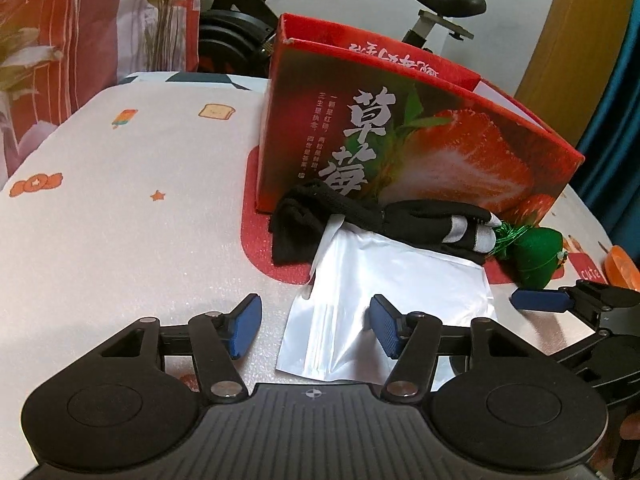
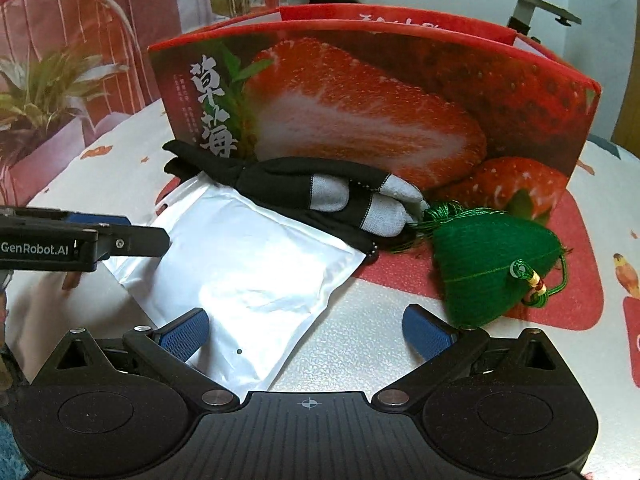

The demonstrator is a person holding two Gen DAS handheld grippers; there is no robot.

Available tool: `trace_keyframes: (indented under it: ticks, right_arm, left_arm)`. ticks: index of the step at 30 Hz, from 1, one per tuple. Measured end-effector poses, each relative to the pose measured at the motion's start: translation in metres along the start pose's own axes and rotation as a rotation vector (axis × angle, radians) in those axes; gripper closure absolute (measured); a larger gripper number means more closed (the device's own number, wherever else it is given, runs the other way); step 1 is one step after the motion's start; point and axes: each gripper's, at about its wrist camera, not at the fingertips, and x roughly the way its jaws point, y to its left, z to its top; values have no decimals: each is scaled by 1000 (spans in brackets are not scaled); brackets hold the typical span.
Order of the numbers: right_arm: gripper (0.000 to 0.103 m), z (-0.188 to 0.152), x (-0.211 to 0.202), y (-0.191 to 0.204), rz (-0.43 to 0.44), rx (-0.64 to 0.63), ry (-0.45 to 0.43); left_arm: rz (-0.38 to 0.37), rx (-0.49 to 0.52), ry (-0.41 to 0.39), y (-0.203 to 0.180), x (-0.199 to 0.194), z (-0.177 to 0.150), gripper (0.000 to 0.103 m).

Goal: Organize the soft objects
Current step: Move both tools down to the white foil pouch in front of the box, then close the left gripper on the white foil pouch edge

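Note:
A white plastic pouch (image 1: 384, 280) (image 2: 248, 272) lies flat on the table. Black and grey socks (image 1: 384, 216) (image 2: 332, 196) lie across its far edge, against a red strawberry box (image 1: 420, 136) (image 2: 380, 92). A green stuffed dumpling-shaped toy with tassel (image 1: 536, 256) (image 2: 492, 272) sits right of the socks. My left gripper (image 1: 316, 328) is open and empty, with the pouch's near left corner between its fingers. My right gripper (image 2: 306, 336) is open and empty over the pouch's near right corner; it also shows in the left wrist view (image 1: 544, 300). The left gripper shows from the side in the right wrist view (image 2: 80, 246).
The table has a white patterned cover (image 1: 120, 200). An exercise bike (image 1: 248, 12) stands behind the box. An orange object (image 1: 622, 272) lies at the right edge. Red floral curtains (image 1: 60, 32) hang at the left.

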Motion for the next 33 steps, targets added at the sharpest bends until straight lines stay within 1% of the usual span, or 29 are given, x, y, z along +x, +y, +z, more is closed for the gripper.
trace_keyframes:
  ticks: [3, 4, 5, 6, 7, 12, 14, 17, 22, 23, 24, 25, 26, 27, 30, 33]
  right_arm:
    - [0, 1, 1, 0, -4, 1, -5]
    - [0, 0, 1, 0, -8, -3, -6]
    - [0, 0, 1, 1, -13, -10, -5]
    - [0, -1, 2, 3, -20, -24, -4]
    - [0, -1, 2, 4, -23, -31, -3]
    - [0, -2, 1, 5, -15, -49, 0]
    - [0, -2, 1, 4, -12, -49, 1]
    - [0, -2, 0, 3, -3, -42, 1]
    - [0, 2, 0, 0, 18, -35, 16]
    - [0, 3, 0, -1, 28, -31, 18]
    - [0, 5, 1, -3, 43, -20, 19]
    - [0, 6, 1, -4, 50, -12, 19]
    - [0, 7, 2, -4, 55, -8, 19]
    - [0, 8, 2, -5, 58, -7, 19]
    - [1, 8, 3, -5, 60, 2, 13]
    - [5, 9, 3, -3, 59, -10, 10]
  left_arm:
    - [-3, -3, -4, 0, 0, -1, 41]
    - [-3, -1, -5, -1, 0, -2, 43]
    - [-9, 1, -5, -2, -1, -3, 46]
    - [-21, 1, -4, -3, -1, -3, 54]
    - [-39, -4, -2, -3, -2, -3, 54]
    - [-49, 2, 4, -5, -3, -5, 54]
    - [-60, 6, 13, -6, -2, -5, 57]
    - [-71, 29, 28, -11, -3, -7, 57]
    - [-116, 32, 52, -15, -3, -9, 58]
    - [-119, 30, 54, -16, -3, -9, 58]
    - [-135, 25, 58, -15, -3, -10, 62]
    - [-158, 13, 63, -15, -3, -10, 68]
    - [-178, 1, 71, -14, -2, -10, 70]
    - [-193, -9, 75, -14, -1, -11, 71]
    - [-203, -19, 73, -13, 0, -12, 71]
    - [-205, -32, 75, -11, 0, -11, 71]
